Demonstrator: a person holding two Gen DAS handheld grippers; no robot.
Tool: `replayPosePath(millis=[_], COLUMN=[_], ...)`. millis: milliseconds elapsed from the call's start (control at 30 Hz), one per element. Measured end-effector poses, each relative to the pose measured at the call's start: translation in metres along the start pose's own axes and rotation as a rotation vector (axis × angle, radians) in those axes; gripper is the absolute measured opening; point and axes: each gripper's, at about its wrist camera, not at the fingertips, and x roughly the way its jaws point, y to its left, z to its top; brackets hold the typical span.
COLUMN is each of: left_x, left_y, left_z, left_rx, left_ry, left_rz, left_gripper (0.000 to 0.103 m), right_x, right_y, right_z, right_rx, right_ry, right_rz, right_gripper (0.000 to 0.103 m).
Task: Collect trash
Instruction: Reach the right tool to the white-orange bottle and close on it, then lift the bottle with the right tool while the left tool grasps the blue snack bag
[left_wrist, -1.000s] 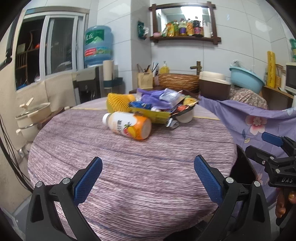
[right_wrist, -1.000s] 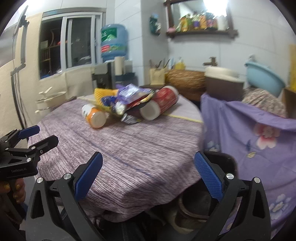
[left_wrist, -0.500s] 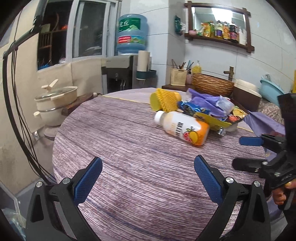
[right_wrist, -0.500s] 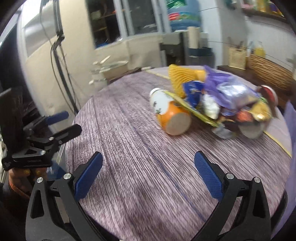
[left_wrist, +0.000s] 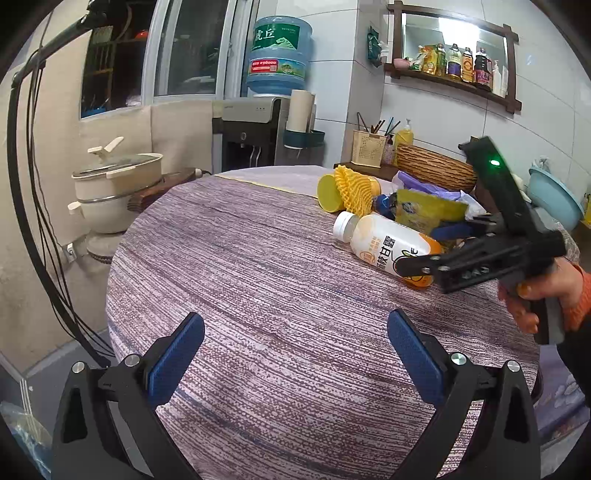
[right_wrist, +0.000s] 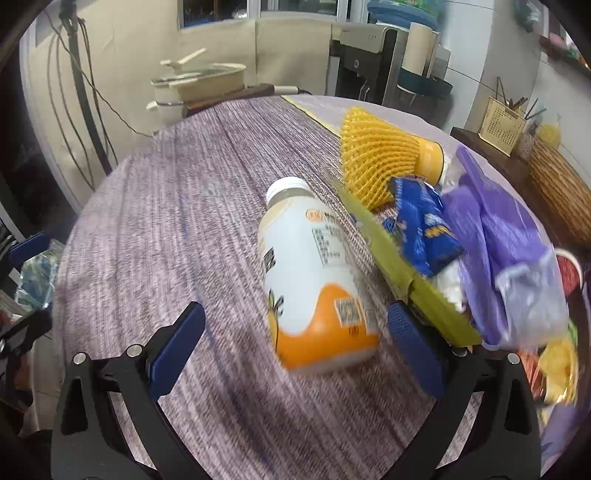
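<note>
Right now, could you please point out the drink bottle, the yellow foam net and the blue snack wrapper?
Drink bottle (right_wrist: 314, 273), right wrist view, white label.
Yellow foam net (right_wrist: 376, 155), right wrist view, mesh middle.
Blue snack wrapper (right_wrist: 421, 225), right wrist view, crumpled middle.

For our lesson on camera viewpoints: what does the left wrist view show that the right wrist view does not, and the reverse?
Only the left wrist view shows the wall shelf of bottles and the right gripper from outside, in a hand. Only the right wrist view shows the blue snack wrapper clearly. Both share the juice bottle, yellow foam net and cooking pot.
</note>
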Motion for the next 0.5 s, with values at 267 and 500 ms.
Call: replayPosePath(millis=[267, 500], left_x=[0.011, 0.023], left_y=[0.004, 0.01], left_z=[0.002, 0.002], left_rx=[0.004, -0.011], left_ry=[0.024, 0.071], left_rz=[-0.047, -0.097], left_gripper=[0.098, 0.098], right_x=[0.03, 0.034], right_y=[0.014, 0.029], right_z=[0.026, 0.022], right_rx=[-0.098, -0.179], right_ry=[0.111, 0.124], right_rz=[-0.087, -0.141], right_gripper=[0.094, 0.062])
